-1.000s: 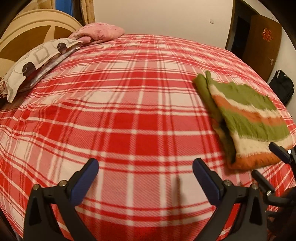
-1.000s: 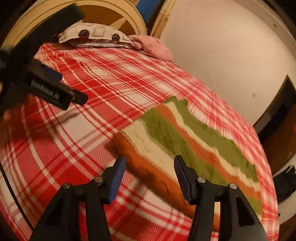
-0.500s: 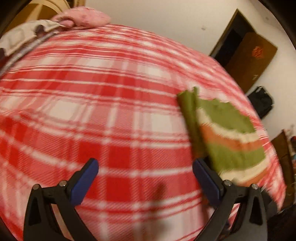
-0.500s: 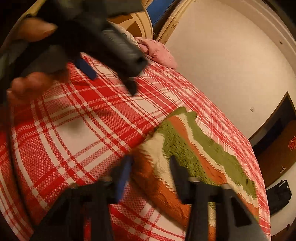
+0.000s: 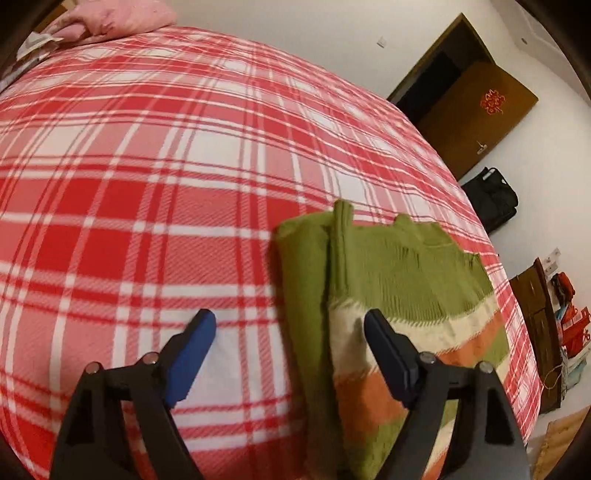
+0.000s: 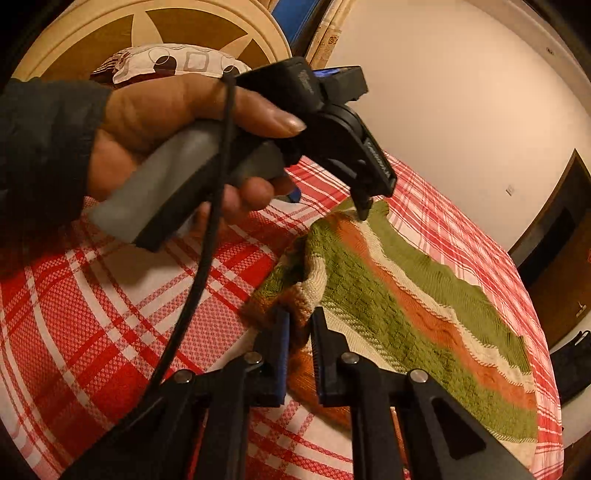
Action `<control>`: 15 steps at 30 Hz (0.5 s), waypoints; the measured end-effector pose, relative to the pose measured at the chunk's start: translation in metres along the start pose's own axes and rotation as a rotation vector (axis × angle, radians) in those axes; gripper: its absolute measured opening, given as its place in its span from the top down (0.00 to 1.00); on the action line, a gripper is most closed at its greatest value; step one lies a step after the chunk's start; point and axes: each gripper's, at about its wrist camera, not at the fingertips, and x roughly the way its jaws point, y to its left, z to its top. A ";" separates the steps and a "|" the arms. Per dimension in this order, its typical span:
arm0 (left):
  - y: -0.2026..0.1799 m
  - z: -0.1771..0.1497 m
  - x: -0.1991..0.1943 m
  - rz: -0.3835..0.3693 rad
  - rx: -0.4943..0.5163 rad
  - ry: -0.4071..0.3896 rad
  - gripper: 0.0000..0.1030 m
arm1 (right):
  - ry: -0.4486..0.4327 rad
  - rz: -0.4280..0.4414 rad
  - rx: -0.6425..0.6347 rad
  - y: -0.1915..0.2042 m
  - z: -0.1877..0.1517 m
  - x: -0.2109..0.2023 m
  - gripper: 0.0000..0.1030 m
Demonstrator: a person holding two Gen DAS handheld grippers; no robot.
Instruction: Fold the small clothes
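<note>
A knitted garment [image 5: 399,291] striped green, cream and orange lies folded on the red plaid bed, at the right in the left wrist view. My left gripper [image 5: 288,328] is open, its fingers straddling the garment's left folded edge just above it. In the right wrist view my right gripper [image 6: 299,328] is shut on the near corner of the garment [image 6: 406,295], which bunches up between the fingers. The left gripper's body [image 6: 332,125], held in a hand, hovers over the garment's far end.
The red and white plaid blanket [image 5: 147,177] covers the whole bed. Pillows [image 6: 173,62] and a round headboard [image 6: 92,33] are at the far end. A brown door [image 5: 476,107] and a black bag [image 5: 491,199] stand beyond the bed's right side.
My right gripper has closed on the garment's near corner and lifted it slightly. My left gripper has swung right and forward, its fingers narrowing over the garment's left edge.
</note>
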 end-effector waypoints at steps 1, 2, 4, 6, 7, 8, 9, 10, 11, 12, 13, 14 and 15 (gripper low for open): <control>-0.001 0.001 0.001 -0.003 0.000 0.000 0.20 | 0.000 0.002 0.002 0.000 -0.001 0.001 0.90; -0.003 0.001 0.003 -0.003 0.006 0.003 0.24 | 0.000 0.004 0.003 -0.001 -0.001 0.001 0.90; -0.006 0.003 0.009 0.011 0.022 0.011 0.38 | 0.000 0.006 0.004 -0.001 -0.002 0.002 0.90; -0.006 0.005 0.012 0.007 0.021 0.011 0.46 | -0.002 0.007 0.003 -0.001 -0.002 0.003 0.90; -0.006 0.007 0.014 -0.004 0.020 0.016 0.52 | -0.004 0.007 0.004 -0.001 -0.002 0.002 0.90; -0.007 0.008 0.015 -0.013 0.019 0.023 0.54 | -0.006 0.007 0.005 -0.001 -0.003 0.002 0.90; -0.007 0.009 0.016 -0.015 0.019 0.024 0.62 | -0.008 0.007 0.005 -0.001 -0.003 0.000 0.90; -0.008 0.010 0.017 -0.021 0.026 0.026 0.75 | -0.010 0.008 0.006 -0.001 -0.005 -0.002 0.90; -0.009 0.010 0.018 -0.035 0.030 0.030 0.79 | -0.012 0.009 0.008 -0.002 -0.006 -0.003 0.91; -0.010 0.010 0.016 -0.045 0.032 0.022 0.84 | -0.012 0.012 0.013 -0.003 -0.007 -0.004 0.93; -0.011 0.011 0.014 -0.044 0.037 0.015 0.85 | -0.013 0.018 0.026 -0.007 -0.008 -0.004 0.93; -0.014 0.011 0.013 -0.038 0.047 0.008 0.86 | -0.014 0.019 0.035 -0.009 -0.008 -0.006 0.93; -0.015 0.011 0.012 -0.034 0.052 0.003 0.86 | -0.016 0.014 0.043 -0.013 -0.009 -0.008 0.94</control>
